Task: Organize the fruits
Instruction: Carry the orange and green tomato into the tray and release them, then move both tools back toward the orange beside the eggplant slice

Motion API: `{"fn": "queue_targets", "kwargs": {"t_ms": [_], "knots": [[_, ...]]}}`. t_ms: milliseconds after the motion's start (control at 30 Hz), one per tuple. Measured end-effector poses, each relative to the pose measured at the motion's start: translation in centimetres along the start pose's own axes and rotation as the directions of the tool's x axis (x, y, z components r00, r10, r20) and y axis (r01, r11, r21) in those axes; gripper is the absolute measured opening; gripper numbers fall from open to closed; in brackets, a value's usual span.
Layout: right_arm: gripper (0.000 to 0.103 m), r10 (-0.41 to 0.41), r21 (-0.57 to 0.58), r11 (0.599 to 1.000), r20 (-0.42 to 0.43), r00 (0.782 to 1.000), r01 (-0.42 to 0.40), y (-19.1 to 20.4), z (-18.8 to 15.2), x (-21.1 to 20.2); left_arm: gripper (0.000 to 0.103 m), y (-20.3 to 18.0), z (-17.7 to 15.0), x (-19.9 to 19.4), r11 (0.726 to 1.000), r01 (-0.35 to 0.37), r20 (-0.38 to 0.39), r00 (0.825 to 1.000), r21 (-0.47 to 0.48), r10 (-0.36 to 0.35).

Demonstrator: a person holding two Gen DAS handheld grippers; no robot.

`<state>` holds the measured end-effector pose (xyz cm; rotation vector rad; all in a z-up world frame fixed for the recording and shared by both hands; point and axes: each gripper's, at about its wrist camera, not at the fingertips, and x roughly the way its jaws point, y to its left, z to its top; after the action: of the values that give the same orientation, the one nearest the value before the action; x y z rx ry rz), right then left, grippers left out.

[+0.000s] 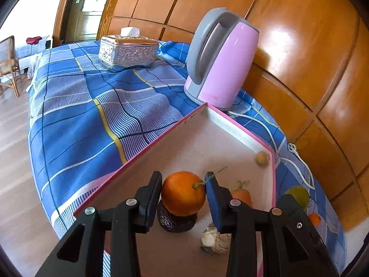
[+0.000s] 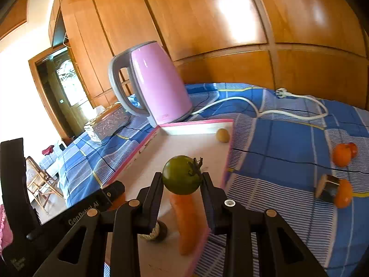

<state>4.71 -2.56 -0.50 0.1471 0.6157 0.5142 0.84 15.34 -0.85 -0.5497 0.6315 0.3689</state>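
1. I'm working over a worktop draped in a blue checked cloth, backed by glossy wooden panelling, with a doorway far off to one side.
2. My left gripper is pinching an orange between its pads, held above the pink-rimmed tray; I judge I'm carrying it over the tray so it can join the fruit gathered there.
3. Under and around that orange, the tray floor holds a dark wrinkled fruit, a pale cut piece, a carrot and, in the far corner, a small tan fruit.
4. My right gripper is clamped on a green tomato, stalk turned to the right, hanging above the carrot at the tray's near edge. Holding it high keeps it clear of the rim.
5. Outside the tray, on the cloth to the right, lie two orange fruits and a dark cut piece touching another orange fruit, which I take to be the ones left to collect.
6. Behind the tray stands a pink kettle, its white cord trailing unplugged across the cloth, and beyond it a silver tissue box. I should mind the cord when reaching right.
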Motion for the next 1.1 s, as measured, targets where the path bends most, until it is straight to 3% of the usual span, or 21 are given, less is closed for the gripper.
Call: {"fn": "queue_targets", "kwargs": {"t_ms": [100,233,367,567,633,1100], "knots": [[0.034,0.025,-0.012,1.000,-0.006,1.000,-0.025,0.5,0.3,0.8,0.038,0.0,0.0,-0.1,1.000,-0.008,0.018,1.000,0.001,0.008],[0.035,0.045,0.009,0.999,-0.016,0.999,-0.044,0.2,0.1,1.2,0.052,0.1,0.2,0.1,1.000,-0.013,0.015,1.000,-0.013,0.013],[0.036,0.034,0.021,0.999,-0.014,0.999,-0.034,-0.2,0.1,1.0,0.057,-0.2,0.1,-0.2,1.000,-0.009,0.031,0.999,0.005,0.009],[0.036,-0.021,0.008,1.000,-0.021,1.000,0.022,-0.5,-0.2,0.4,0.057,-0.6,0.0,-0.4,1.000,-0.009,0.032,0.999,0.028,0.008],[0.036,-0.040,0.010,0.999,-0.021,0.999,0.040,-0.9,-0.3,-0.1,0.063,-0.8,-0.1,-0.5,0.999,-0.012,0.034,0.999,0.034,0.011],[0.038,-0.153,0.021,0.988,-0.011,0.988,0.154,-3.0,-1.1,-3.0,0.063,-1.9,-0.7,-1.4,0.995,0.039,0.047,0.998,0.090,-0.043]]}}
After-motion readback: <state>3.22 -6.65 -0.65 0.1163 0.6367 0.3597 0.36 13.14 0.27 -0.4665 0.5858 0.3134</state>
